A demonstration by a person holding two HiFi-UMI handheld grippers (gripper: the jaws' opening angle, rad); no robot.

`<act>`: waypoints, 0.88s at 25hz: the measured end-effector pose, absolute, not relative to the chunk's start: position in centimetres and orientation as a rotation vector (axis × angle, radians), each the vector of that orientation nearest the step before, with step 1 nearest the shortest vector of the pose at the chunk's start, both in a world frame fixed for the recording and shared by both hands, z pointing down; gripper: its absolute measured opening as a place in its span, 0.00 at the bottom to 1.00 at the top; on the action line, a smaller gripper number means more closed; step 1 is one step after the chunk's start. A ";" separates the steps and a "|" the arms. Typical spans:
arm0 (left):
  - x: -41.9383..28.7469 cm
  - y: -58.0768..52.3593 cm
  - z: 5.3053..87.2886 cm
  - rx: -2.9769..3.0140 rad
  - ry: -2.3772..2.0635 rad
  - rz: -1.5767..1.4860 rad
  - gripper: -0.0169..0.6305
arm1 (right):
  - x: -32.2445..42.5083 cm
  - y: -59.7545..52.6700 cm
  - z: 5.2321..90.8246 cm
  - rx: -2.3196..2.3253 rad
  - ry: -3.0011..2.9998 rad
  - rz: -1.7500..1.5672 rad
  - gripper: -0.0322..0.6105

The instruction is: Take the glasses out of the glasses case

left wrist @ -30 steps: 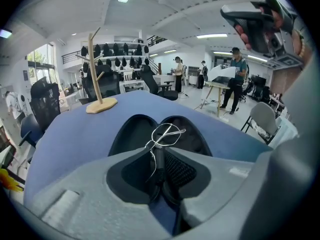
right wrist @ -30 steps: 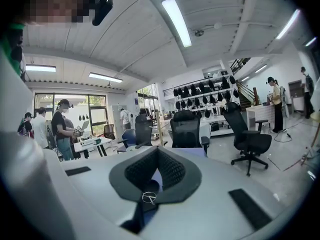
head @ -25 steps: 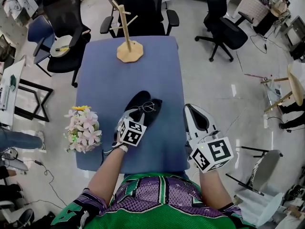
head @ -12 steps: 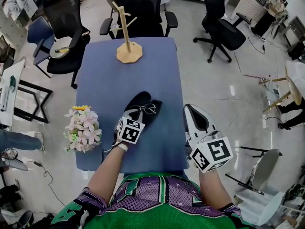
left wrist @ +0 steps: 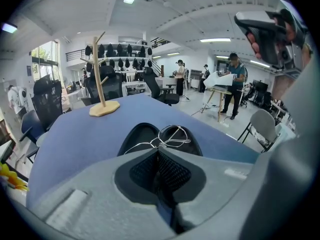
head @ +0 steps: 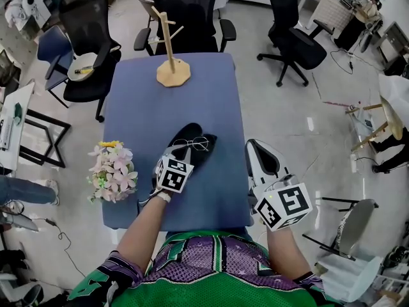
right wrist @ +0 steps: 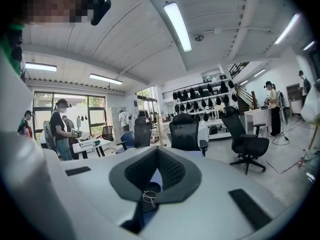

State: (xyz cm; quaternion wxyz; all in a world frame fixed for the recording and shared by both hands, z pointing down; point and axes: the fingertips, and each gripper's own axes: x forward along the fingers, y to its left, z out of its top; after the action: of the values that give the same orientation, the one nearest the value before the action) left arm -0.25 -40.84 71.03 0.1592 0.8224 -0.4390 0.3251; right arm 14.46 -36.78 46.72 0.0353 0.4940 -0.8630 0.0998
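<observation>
My left gripper [left wrist: 157,149] pinches the glasses [left wrist: 175,135] by the frame, just above the open glasses case [left wrist: 139,135]; lifting them clear is left. My right gripper [right wrist: 157,151] is pressed together, empty.

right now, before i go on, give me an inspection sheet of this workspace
surface: blue table, no spills seen
job's things: black case open; glasses over it, pinched by the left gripper
clutter: wooden stand at far end; flowers at left edge
grippers: left gripper shut on glasses; right gripper shut, empty, off the table's right edge
cables: thin cable on floor, left; none on table
surroundings: chairs around; people standing farther off
</observation>
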 end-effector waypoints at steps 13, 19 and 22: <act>-0.7 -39.8 65.7 2.465 -1.301 0.805 0.05 | 12.9 -34.1 44.6 1.527 -2.672 0.269 0.05; -1.4 -38.4 62.9 2.498 -1.319 0.759 0.05 | 12.2 -33.0 43.6 1.534 -2.683 0.246 0.05; -2.0 -37.6 61.6 2.515 -1.334 0.740 0.05 | 11.8 -32.5 43.0 1.546 -2.686 0.236 0.05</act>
State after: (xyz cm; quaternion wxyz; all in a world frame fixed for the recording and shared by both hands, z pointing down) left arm -2.01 -37.63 61.59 0.0998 0.8508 -0.4513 0.2502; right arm 11.80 -32.50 42.97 0.0165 0.4973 -0.8641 0.0759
